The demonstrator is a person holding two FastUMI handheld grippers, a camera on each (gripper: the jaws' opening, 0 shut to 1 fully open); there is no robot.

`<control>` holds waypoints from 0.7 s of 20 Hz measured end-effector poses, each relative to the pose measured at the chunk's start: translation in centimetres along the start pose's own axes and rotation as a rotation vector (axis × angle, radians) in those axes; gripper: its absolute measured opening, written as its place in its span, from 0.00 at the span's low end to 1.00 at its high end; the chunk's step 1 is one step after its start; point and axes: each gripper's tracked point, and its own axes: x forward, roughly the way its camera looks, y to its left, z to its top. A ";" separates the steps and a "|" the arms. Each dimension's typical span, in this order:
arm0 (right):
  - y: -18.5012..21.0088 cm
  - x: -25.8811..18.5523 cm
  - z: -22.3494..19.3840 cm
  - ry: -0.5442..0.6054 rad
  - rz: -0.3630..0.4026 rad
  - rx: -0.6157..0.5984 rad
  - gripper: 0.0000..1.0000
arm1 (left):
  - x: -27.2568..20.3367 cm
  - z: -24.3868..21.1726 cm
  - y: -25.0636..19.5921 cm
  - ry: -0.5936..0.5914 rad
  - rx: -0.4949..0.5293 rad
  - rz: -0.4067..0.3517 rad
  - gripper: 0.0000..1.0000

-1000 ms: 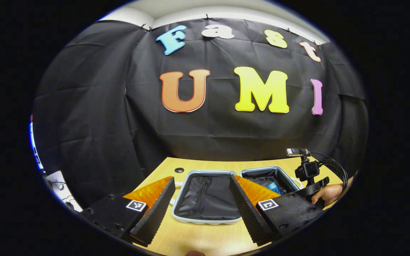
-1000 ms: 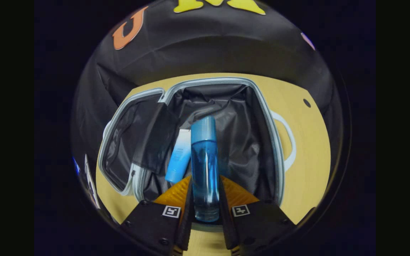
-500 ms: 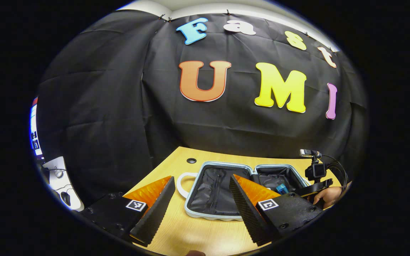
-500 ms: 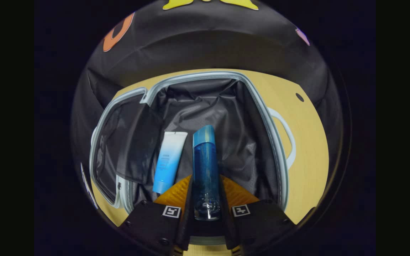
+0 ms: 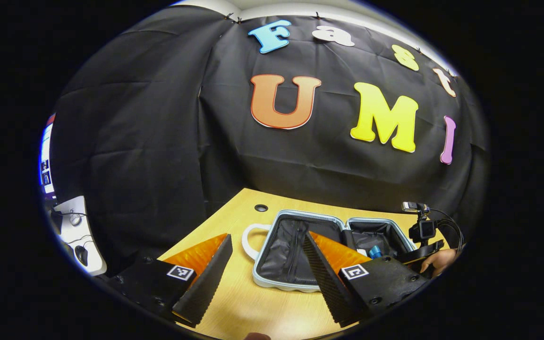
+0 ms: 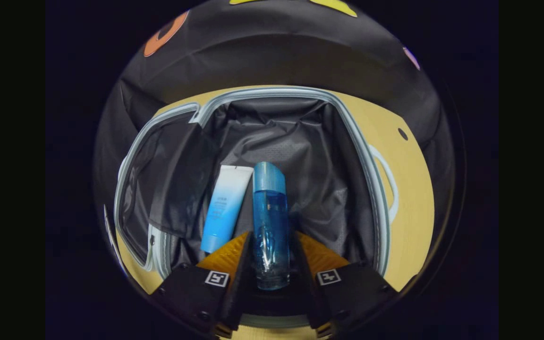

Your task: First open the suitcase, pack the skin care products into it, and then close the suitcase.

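Right claw (image 6: pixel 272 255) clamps blue bottle (image 6: pixel 270 222), long axis running forward along fingers, cap toward far wall of open suitcase (image 6: pixel 343 123). Squeeze tube (image 6: pixel 225 208) lies parallel, just left. Left claw (image 5: pixel 265 269) wide, empty, above worktop (image 5: pixel 253 311), farther off.

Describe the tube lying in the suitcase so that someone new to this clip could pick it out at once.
Find the open suitcase on the wooden table. In its black-lined half, two blue products lie side by side, and the tube is the left one. It is flat and opaque, fading from white to blue, while the clear blue bottle beside it sits between the right gripper fingers.
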 end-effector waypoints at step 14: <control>-1.6 -13.9 5.3 -0.280 0.114 -0.010 0.83 | 10.9 -7.0 5.3 0.190 -0.456 -0.053 0.98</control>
